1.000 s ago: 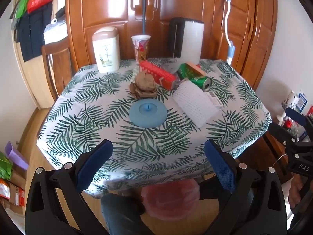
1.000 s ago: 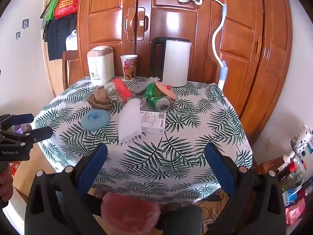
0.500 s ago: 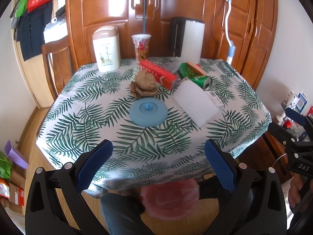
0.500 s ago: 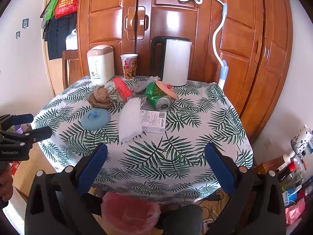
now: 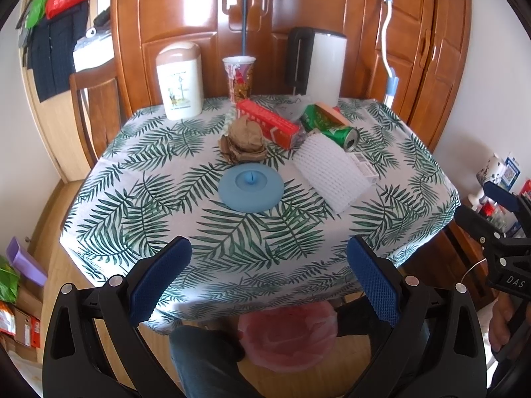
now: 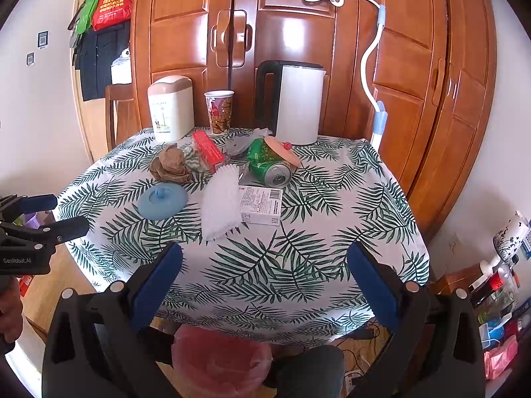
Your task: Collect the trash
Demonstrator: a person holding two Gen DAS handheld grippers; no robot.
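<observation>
Trash lies on the leaf-print table [image 5: 252,242]: a crumpled brown paper [image 5: 245,139], a red box [image 5: 267,122], a green can [image 5: 328,127] on its side, a white foam net [image 5: 328,172] and a small white carton [image 6: 260,205]. A bin lined with a pink bag [image 5: 287,340] stands below the table's near edge. My left gripper [image 5: 267,278] is open and empty above that edge. My right gripper [image 6: 264,285] is open and empty too, to the right of it.
A blue round lid [image 5: 251,189] lies mid-table. A cream canister [image 5: 179,81], a paper cup [image 5: 239,78] and a white kettle [image 5: 320,66] stand at the back. A chair [image 5: 96,116] is at the back left. Bottles and clutter [image 6: 497,298] are on the floor at right.
Both grippers have hardly moved; the views have shifted very slightly. Nothing on the table has changed.
</observation>
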